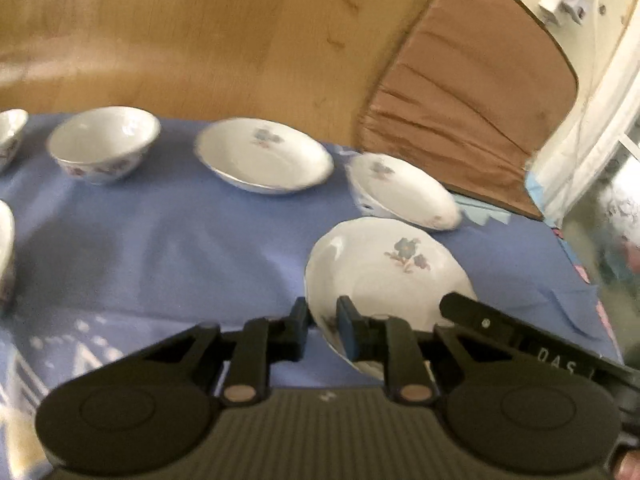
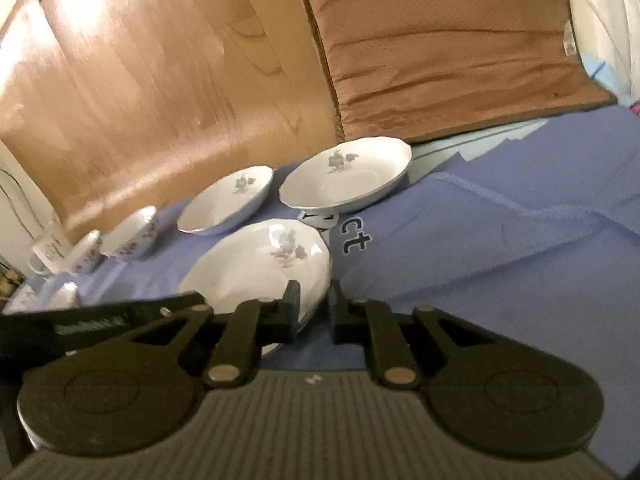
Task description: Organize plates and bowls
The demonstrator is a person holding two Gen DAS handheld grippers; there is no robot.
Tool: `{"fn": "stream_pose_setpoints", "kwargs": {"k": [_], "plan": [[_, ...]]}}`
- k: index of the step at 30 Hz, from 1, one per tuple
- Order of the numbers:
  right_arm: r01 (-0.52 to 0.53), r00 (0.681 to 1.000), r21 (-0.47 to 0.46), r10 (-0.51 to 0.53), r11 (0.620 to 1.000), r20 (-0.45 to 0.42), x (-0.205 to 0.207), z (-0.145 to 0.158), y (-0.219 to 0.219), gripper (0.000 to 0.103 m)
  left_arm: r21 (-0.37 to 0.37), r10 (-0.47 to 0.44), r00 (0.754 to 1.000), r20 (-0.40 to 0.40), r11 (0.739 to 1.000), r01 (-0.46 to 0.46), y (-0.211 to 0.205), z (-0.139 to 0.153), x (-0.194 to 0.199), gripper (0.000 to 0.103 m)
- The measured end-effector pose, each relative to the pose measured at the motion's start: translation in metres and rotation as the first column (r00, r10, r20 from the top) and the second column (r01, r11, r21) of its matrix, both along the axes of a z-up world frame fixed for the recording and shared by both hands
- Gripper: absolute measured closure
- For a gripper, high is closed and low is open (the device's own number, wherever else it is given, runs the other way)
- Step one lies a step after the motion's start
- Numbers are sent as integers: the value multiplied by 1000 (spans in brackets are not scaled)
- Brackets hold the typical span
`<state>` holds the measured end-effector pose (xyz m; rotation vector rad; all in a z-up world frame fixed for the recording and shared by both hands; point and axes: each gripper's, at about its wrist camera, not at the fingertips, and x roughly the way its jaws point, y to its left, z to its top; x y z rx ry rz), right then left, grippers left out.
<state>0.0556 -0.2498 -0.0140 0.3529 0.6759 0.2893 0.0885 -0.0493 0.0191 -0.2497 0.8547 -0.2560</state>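
Observation:
A white shallow plate with a blue flower [image 1: 384, 264] lies on the blue cloth [image 1: 180, 248] and is gripped from both sides. My left gripper [image 1: 322, 320] is shut on its left rim. My right gripper [image 2: 314, 306] is shut on its right rim, and the plate shows in that view too [image 2: 260, 264]. Two more flowered plates [image 1: 264, 156] [image 1: 404, 190] lie behind it, seen also in the right wrist view [image 2: 226, 200] [image 2: 348, 178]. A deep bowl [image 1: 104, 144] stands at the back left.
More bowls sit at the left edge [image 1: 10, 136] [image 2: 130, 234], with a glass mug [image 2: 48, 250] beyond them. A brown cushion [image 1: 472, 92] leans against the wooden board [image 1: 200, 40] behind the cloth. Bare cloth lies to the right [image 2: 500, 240].

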Motion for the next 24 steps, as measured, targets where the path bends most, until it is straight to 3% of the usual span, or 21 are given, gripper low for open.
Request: {"fn": "stream_pose_setpoints", "kwargs": {"k": [5, 11, 14, 16, 18, 21, 22, 24], "plan": [[131, 989, -52, -128, 990, 68, -31, 9, -45, 89, -6, -128, 992, 17, 992, 128, -66, 3, -6, 86], [327, 943, -87, -320, 941, 89, -77, 8, -125, 89, -1, -319, 947, 29, 948, 319, -163, 1, -19, 86], [411, 911, -103, -403, 906, 91, -95, 5, -154, 89, 27, -378, 925, 32, 926, 378, -196, -4, -25, 84], [438, 899, -111, -432, 892, 75, -96, -1, -161, 87, 82, -404, 912, 74, 913, 399, -212, -7, -29, 80], [440, 898, -86, -438, 894, 50, -94, -8, -163, 83, 116, -420, 904, 83, 905, 409, -218, -5, -35, 76], [431, 902, -122, -422, 894, 92, -97, -9, -151, 72, 98, -416, 903, 109, 908, 407, -203, 6, -42, 70], [443, 896, -122, -432, 888, 107, -98, -8, -150, 61, 102, -401, 906, 134, 915, 390, -193, 11, -44, 67], [502, 860, -96, -484, 859, 162, -106, -4, -155, 56, 111, -358, 918, 171, 933, 344, -167, 18, -46, 66]]}}
